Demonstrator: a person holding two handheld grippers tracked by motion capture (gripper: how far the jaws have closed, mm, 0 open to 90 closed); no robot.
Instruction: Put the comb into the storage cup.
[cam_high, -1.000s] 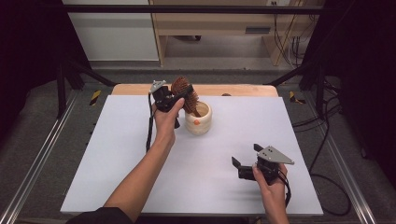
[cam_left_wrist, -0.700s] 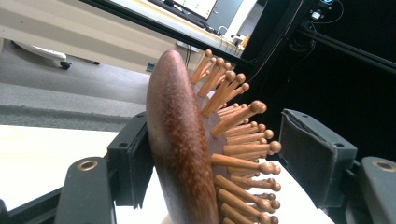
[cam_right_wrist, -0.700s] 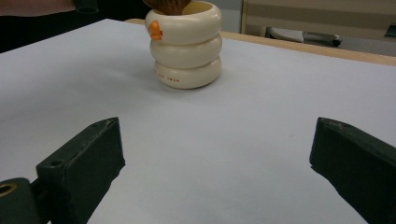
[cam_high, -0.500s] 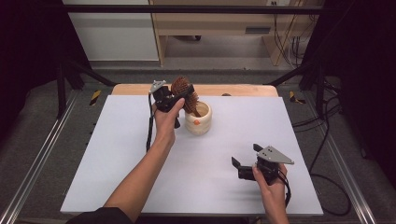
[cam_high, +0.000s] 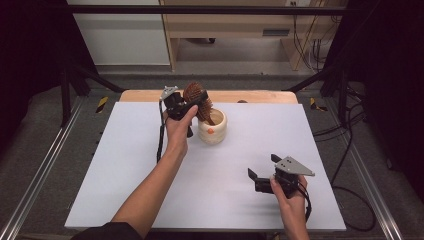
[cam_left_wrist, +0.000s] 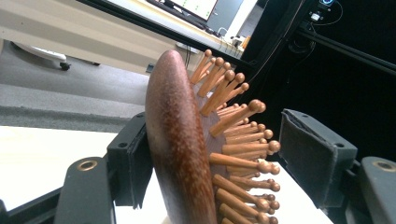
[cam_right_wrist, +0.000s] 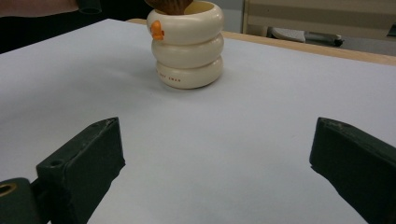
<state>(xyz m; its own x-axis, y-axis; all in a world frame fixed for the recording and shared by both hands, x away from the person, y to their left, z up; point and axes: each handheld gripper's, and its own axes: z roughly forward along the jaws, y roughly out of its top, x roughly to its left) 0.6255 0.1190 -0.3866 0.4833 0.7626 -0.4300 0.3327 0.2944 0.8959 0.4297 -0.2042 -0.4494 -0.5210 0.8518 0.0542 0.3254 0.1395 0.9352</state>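
Two grippers: you hold one in each hand.
Left gripper (cam_high: 196, 101): jaws have just been opening; wooden hairbrush (cam_left_wrist: 187, 154) between them, right pad clear of its pins, handle in the cream cup (cam_high: 212, 127).
Right gripper (cam_high: 262, 175): jaws wide apart, nothing between; cup well ahead.

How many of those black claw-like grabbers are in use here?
2. The left gripper is raised at the far side of the table, around a wooden brush standing in the cream cup. The right gripper sits low near the front, jaws wide open.

text: none legible | cup (cam_right_wrist: 189, 44): small red print, too blurred to read
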